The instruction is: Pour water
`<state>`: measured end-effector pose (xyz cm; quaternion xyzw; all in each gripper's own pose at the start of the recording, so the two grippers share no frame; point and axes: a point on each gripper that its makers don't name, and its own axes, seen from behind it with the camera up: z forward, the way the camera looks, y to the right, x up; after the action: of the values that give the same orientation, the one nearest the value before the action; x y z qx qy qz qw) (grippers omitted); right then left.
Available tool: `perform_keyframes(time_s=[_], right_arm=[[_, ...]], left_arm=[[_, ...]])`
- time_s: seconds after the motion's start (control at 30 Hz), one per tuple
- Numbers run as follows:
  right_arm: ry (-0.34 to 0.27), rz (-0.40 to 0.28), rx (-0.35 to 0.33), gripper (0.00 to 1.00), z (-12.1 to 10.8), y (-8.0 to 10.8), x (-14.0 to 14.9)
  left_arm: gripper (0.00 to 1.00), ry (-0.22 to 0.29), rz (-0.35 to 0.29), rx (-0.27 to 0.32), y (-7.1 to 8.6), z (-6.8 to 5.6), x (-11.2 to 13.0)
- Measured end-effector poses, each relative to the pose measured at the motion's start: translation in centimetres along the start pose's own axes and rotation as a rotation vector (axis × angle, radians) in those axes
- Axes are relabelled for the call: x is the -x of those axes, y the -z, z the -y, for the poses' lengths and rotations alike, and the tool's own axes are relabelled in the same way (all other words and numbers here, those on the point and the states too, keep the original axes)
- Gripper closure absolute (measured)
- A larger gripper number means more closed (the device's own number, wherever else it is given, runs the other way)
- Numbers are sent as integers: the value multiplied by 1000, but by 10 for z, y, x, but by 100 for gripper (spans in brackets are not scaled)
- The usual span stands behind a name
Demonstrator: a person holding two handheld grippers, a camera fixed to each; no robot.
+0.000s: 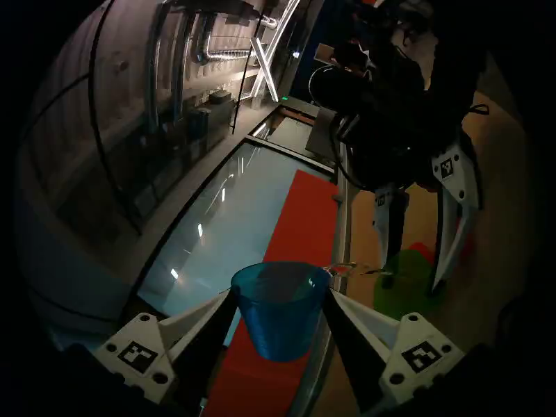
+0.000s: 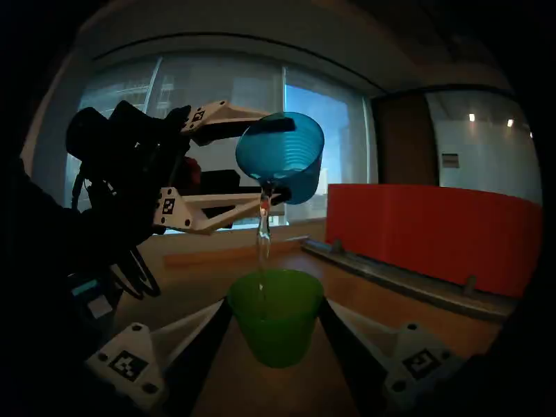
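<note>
Blue plastic first: blue cup (image 1: pixel 280 330) pinched between both fingers of the left tongs (image 1: pixel 279 306), closed down to the cup's width and pressing on each side of its wall. From the right gripper view, tipped hard over, lip down, up high in front of the window (image 2: pixel 208 90). Spilling a thin stream of water (image 2: pixel 263 229) straight down off the lip. Landing inside the green cup (image 2: pixel 276 326), directly below and apart from the blue one. Clasped upright in the right tongs (image 2: pixel 274 311), likewise narrowed onto the cup, a finger against each flank. Impossible to tell whether resting on the wooden surface (image 2: pixel 375 292) or hanging just above it. Beyond, a red panel (image 2: pixel 431 229) standing behind a rail (image 2: pixel 389 274).

Mid-pour, by the look of it; water level hidden behind the green wall. Next up, probably: holding the lip dead over the green rim, easing the tilt further as the blue cup empties, then rolling back upright without a drip onto the wood. Risk of a wandering stream with any wobble.
</note>
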<state>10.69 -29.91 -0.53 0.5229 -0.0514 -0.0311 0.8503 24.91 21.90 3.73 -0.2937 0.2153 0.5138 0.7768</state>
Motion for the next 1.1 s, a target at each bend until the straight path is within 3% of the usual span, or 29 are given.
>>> perform_keyframes(time_s=[1.1], right_arm=[[7, -4, 4, 8, 0, 1, -3]], left_arm=[[15, -98, 8, -7, 3, -1, -3]])
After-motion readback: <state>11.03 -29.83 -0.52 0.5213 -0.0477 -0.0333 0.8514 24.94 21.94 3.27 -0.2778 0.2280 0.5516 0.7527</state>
